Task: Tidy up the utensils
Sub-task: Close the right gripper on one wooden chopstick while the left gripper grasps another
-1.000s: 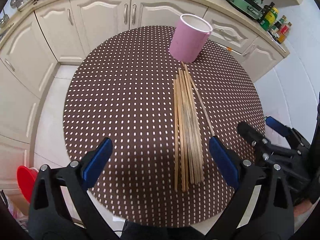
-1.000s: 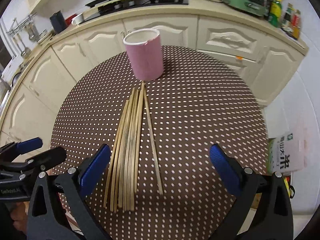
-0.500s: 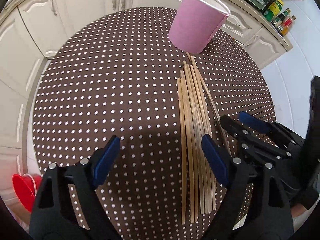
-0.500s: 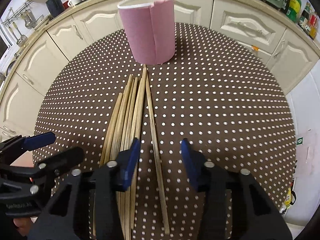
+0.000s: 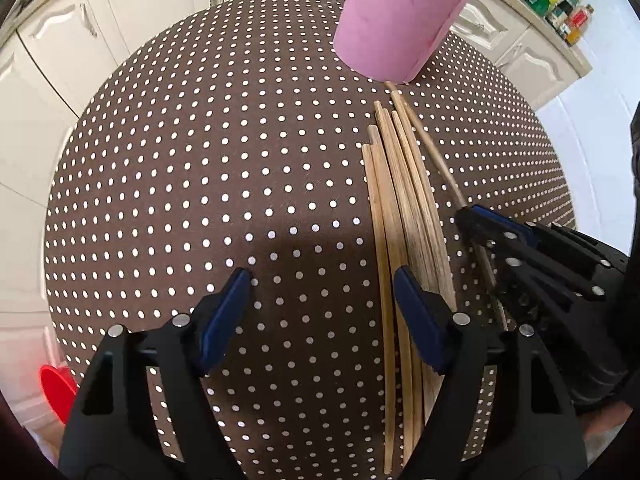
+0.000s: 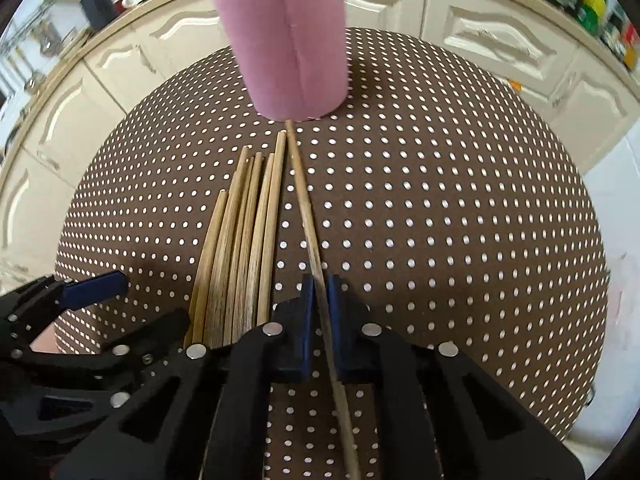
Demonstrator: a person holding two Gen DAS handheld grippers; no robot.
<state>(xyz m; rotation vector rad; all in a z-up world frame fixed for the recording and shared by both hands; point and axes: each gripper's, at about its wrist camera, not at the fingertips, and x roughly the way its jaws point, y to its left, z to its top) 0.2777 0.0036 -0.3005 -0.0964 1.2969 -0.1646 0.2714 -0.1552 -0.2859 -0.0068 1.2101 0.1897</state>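
Note:
Several wooden chopsticks lie side by side on the round brown dotted table, tips toward a pink cup standing upright at the far side. One chopstick lies apart on the right of the bundle. My right gripper is shut on this single chopstick near its middle; it also shows in the left wrist view. My left gripper is open and empty just above the table, its right finger over the bundle's left edge. The pink cup touches the single chopstick's tip.
White kitchen cabinets curve around the far side of the table. Bottles stand on the counter at the far right. A red object lies on the floor at the lower left. The left gripper shows at the left of the right wrist view.
Both grippers have moved forward and down toward the table. My right gripper has closed from open onto the single chopstick. My left gripper has narrowed somewhat but stays open.

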